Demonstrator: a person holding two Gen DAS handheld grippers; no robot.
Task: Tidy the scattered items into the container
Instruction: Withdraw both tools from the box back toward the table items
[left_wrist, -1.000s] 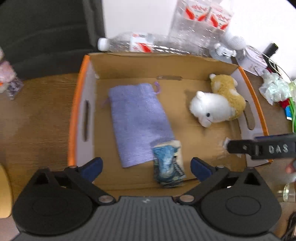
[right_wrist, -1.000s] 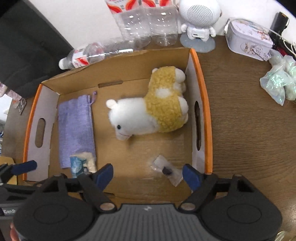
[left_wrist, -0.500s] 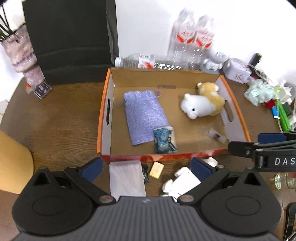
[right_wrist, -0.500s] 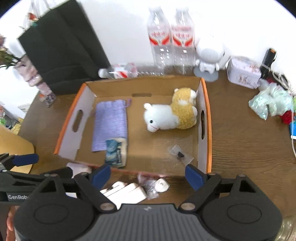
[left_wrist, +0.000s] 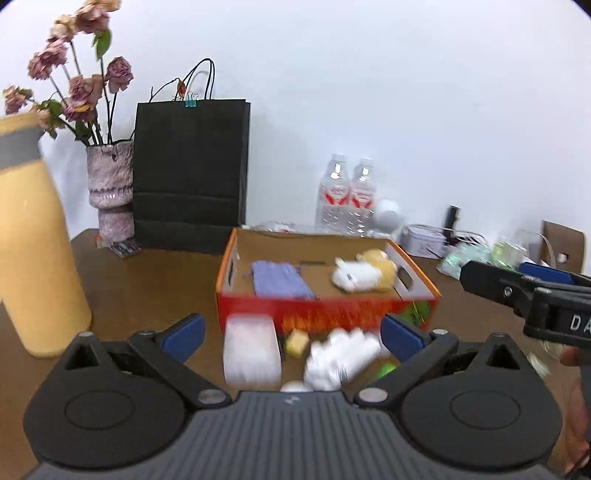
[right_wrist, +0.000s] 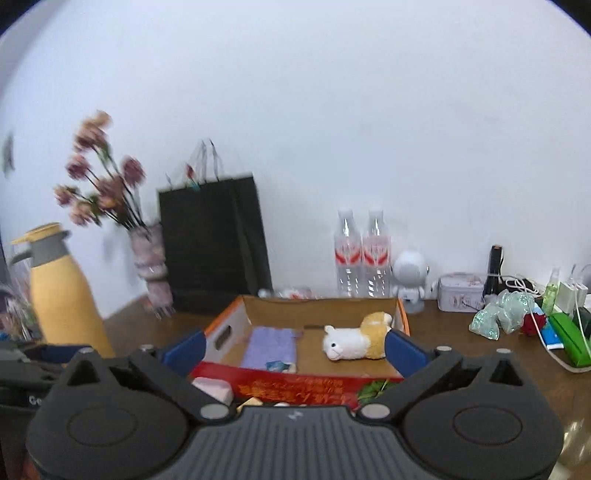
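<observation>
An open cardboard box (left_wrist: 325, 312) with an orange rim and red front stands on the wooden table; it also shows in the right wrist view (right_wrist: 295, 382). Inside lie a purple cloth pouch (left_wrist: 279, 282), a white and tan plush alpaca (left_wrist: 364, 273) and a blue packet (right_wrist: 279, 365). In front of the box lie a pale pink pack (left_wrist: 251, 349), a small yellow block (left_wrist: 297, 339), white crumpled items (left_wrist: 341, 358) and something green (left_wrist: 386, 369). My left gripper (left_wrist: 291, 332) is open and empty above these. My right gripper (right_wrist: 293, 343) is open and empty, back from the box.
A yellow thermos (left_wrist: 35, 236) stands at the left. A vase of dried roses (left_wrist: 110, 192), a black paper bag (left_wrist: 188, 177), two water bottles (left_wrist: 347, 195), a white robot figure (right_wrist: 410, 280), a tin (right_wrist: 461, 297) and cables and clutter (right_wrist: 546, 317) line the back and right.
Both grippers have pulled back and up from over the box and tilted level; the views now show the wall and whole table. Loose items in front of the box have come into view.
</observation>
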